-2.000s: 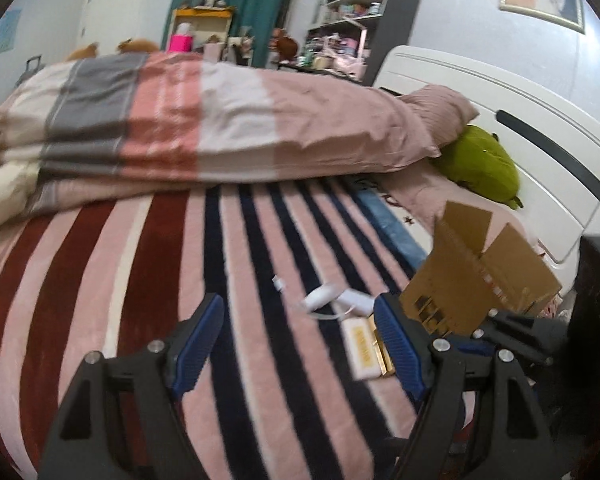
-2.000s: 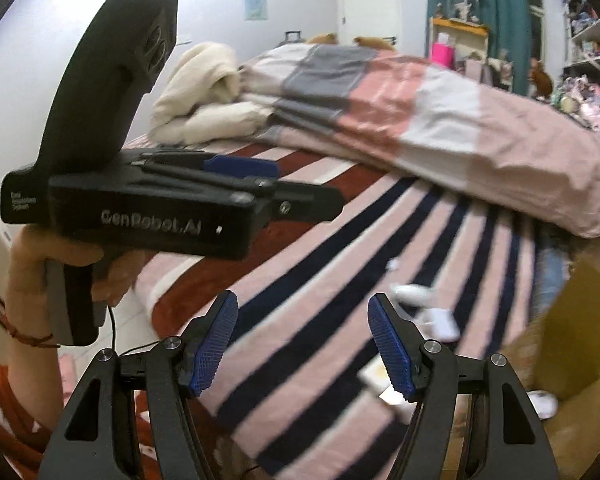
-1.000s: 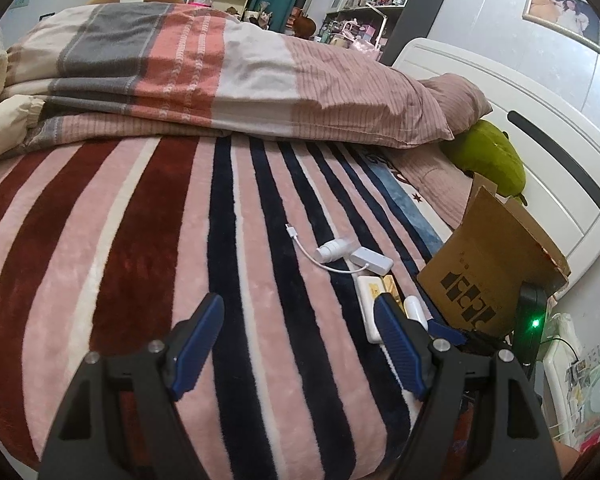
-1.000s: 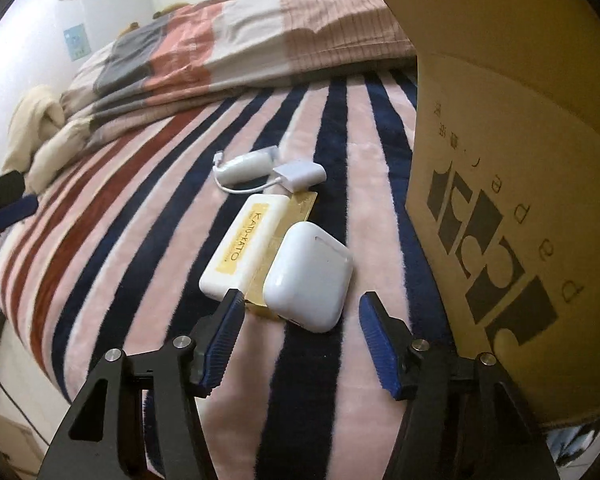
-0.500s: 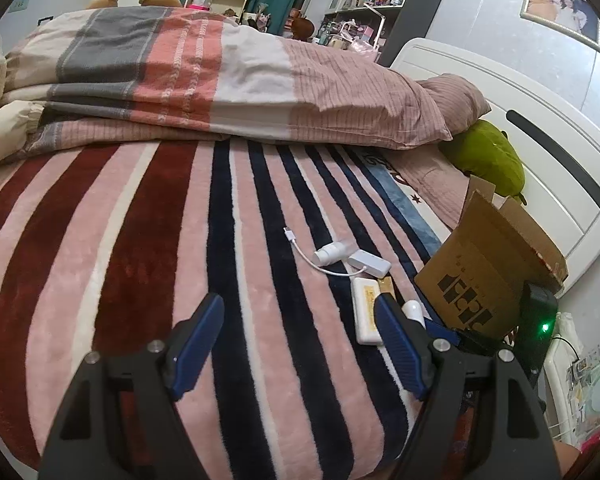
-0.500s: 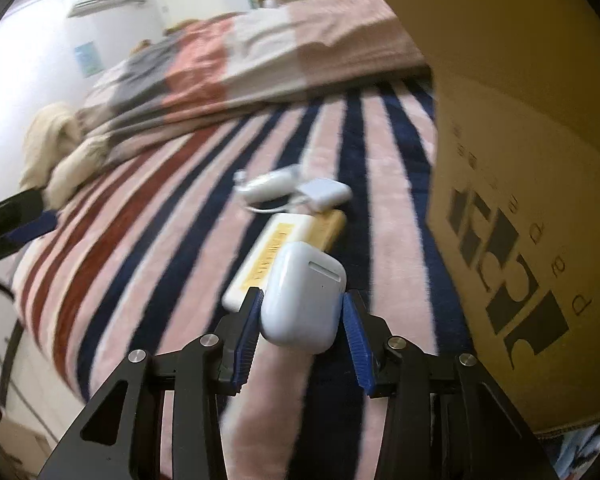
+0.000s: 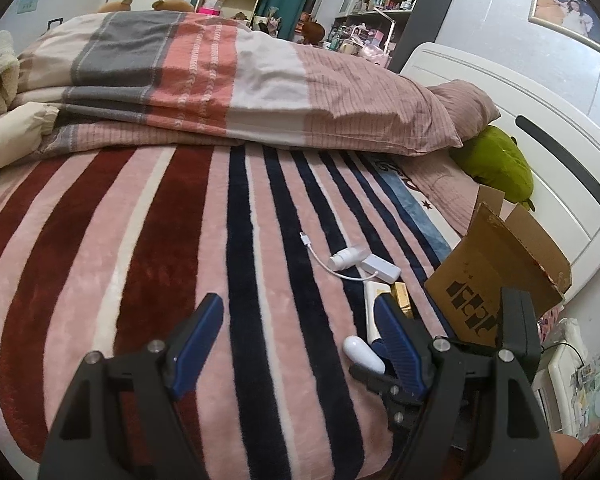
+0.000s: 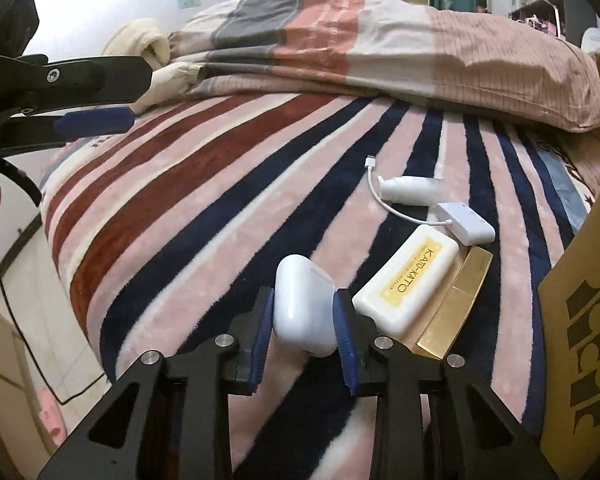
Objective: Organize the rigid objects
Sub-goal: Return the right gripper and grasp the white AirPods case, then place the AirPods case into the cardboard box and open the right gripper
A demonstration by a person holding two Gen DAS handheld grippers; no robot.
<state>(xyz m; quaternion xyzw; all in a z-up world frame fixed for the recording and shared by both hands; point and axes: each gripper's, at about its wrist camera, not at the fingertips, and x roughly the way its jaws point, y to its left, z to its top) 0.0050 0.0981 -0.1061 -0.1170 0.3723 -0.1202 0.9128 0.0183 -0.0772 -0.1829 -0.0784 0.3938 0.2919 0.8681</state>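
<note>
My right gripper [image 8: 304, 330] is shut on a white earbuds case [image 8: 303, 308], held just above the striped blanket. The case also shows in the left wrist view [image 7: 362, 354], beside my right gripper [image 7: 370, 360]. To its right lie a white KATO-KATO box [image 8: 408, 284] on a gold bar [image 8: 458, 304], a white adapter with a cable [image 8: 464, 224] and a small white tube [image 8: 412, 190]. An open cardboard box [image 7: 496, 280] stands at the right edge of the bed. My left gripper [image 7: 296, 348] is open and empty over the blanket.
A folded striped duvet [image 7: 220, 80] lies across the far side of the bed, with a green plush toy [image 7: 496, 164] by the white headboard [image 7: 560, 152]. The bed edge drops to the floor [image 8: 28, 320] at left in the right wrist view.
My right gripper closed on the earbuds case and has drawn it left, away from the KATO-KATO box and the cardboard box. My left gripper stayed open and nearly still.
</note>
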